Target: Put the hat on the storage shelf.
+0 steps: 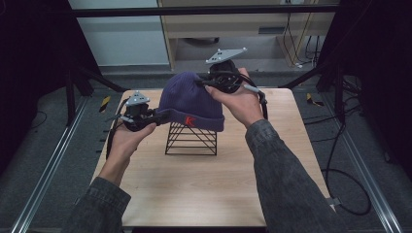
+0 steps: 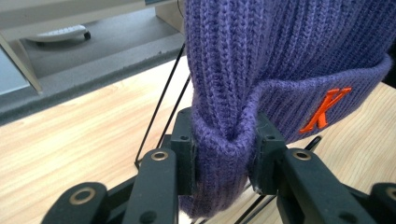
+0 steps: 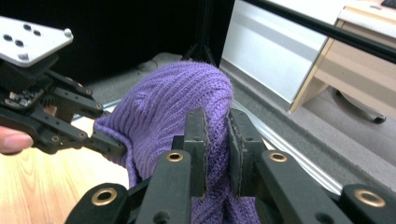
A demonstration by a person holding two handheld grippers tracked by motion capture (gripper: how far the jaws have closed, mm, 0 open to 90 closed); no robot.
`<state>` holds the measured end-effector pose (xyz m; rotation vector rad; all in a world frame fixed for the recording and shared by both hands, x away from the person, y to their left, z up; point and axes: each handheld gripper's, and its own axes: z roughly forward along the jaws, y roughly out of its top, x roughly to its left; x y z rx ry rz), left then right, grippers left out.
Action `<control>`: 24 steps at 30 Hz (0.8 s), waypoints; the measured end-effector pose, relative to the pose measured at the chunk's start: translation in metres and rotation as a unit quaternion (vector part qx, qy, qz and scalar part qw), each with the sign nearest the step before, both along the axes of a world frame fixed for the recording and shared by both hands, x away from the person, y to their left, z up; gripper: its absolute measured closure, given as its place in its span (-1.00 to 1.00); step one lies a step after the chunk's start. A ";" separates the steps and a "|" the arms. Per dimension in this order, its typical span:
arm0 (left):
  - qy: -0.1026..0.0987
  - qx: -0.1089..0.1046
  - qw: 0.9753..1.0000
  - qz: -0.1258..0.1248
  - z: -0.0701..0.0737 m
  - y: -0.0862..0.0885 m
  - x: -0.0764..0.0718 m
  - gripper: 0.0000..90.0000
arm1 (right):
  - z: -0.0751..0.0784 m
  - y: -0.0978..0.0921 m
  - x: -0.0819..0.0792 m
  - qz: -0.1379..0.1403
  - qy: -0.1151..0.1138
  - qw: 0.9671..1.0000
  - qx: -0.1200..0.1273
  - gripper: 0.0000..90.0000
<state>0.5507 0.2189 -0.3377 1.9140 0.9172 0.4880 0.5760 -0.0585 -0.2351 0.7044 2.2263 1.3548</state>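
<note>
I hold a purple knit beanie (image 1: pixel 190 99) over a black wire stand (image 1: pixel 191 139) that sits near the middle of the wooden bench (image 1: pixel 194 194). My left gripper (image 1: pixel 158 116) has its jaws closed on the folded cuff at the beanie's left edge; in the left gripper view (image 2: pixel 223 154) the ribbed cuff is bunched tight between the two black pads, with the stand's thin wires running down behind it to the bench top. My right gripper (image 1: pixel 201 83) pinches the knit high on the crown at the far right side; in the right gripper view (image 3: pixel 215 140) its jaws are nearly together with a fold of purple yarn squeezed between them, and my left gripper (image 3: pixel 109 145) shows farther off, gripping the opposite edge. The cuff carries a single embroidered letter "K" (image 2: pixel 327 108) in orange-red, facing me in the high view (image 1: pixel 190 121). The beanie drapes over the top of the stand, stretched between both grippers.
</note>
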 end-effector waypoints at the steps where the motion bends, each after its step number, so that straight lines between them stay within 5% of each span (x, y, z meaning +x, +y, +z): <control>1: 0.000 0.000 1.000 0.000 -0.001 0.000 0.000 0.49 | -0.002 0.001 0.000 -0.001 0.002 1.000 -0.004 0.76; 24: 0.016 0.004 1.000 -0.014 -0.021 0.004 -0.001 0.46 | -0.021 0.002 -0.003 0.009 0.022 0.999 -0.023 0.75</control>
